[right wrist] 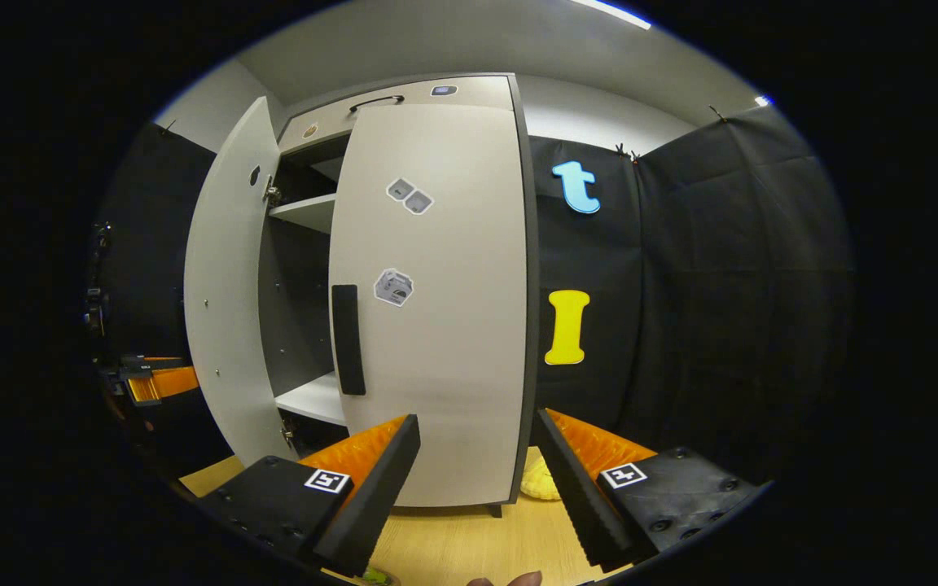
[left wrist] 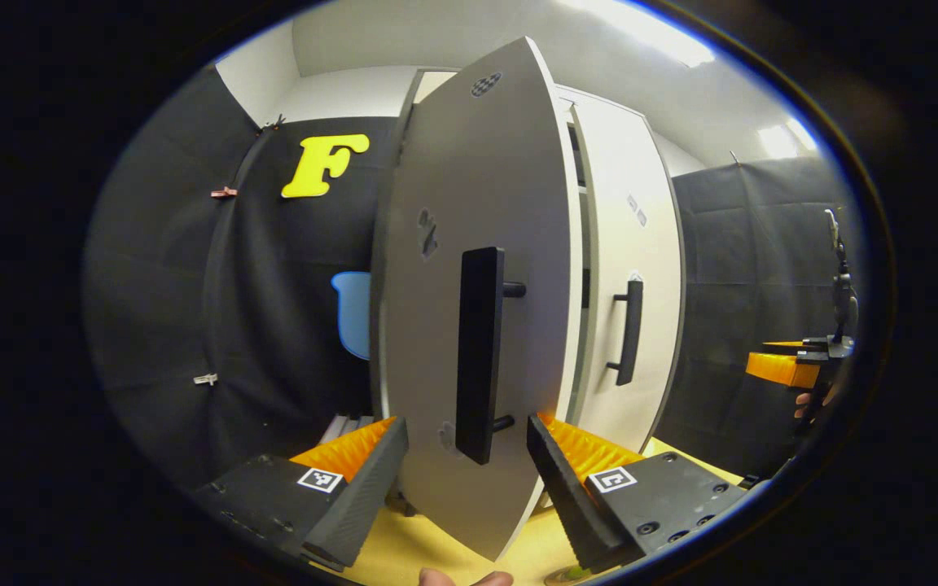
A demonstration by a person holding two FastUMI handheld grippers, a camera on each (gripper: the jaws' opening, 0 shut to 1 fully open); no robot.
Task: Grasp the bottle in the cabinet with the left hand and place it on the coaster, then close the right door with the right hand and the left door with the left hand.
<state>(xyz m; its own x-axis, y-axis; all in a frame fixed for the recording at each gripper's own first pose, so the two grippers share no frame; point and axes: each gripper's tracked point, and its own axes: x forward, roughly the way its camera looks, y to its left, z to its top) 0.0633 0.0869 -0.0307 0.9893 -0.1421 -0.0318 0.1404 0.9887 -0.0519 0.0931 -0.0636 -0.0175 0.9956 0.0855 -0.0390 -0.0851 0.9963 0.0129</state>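
A: How were the fingers held?

B: The left gripper (left wrist: 467, 480) was seen spread wide with nothing held, the left door (left wrist: 477, 325) and its black handle (left wrist: 479, 354) standing edge-on just ahead. The right gripper (right wrist: 477, 488) was likewise parted and empty before the right door (right wrist: 436, 309), which was shut.

A: And the bottle?

B: It could not be made out. Bare shelves (right wrist: 310, 399) were shown inside the cabinet (right wrist: 404, 94), which stood on the tabletop (right wrist: 453, 545).
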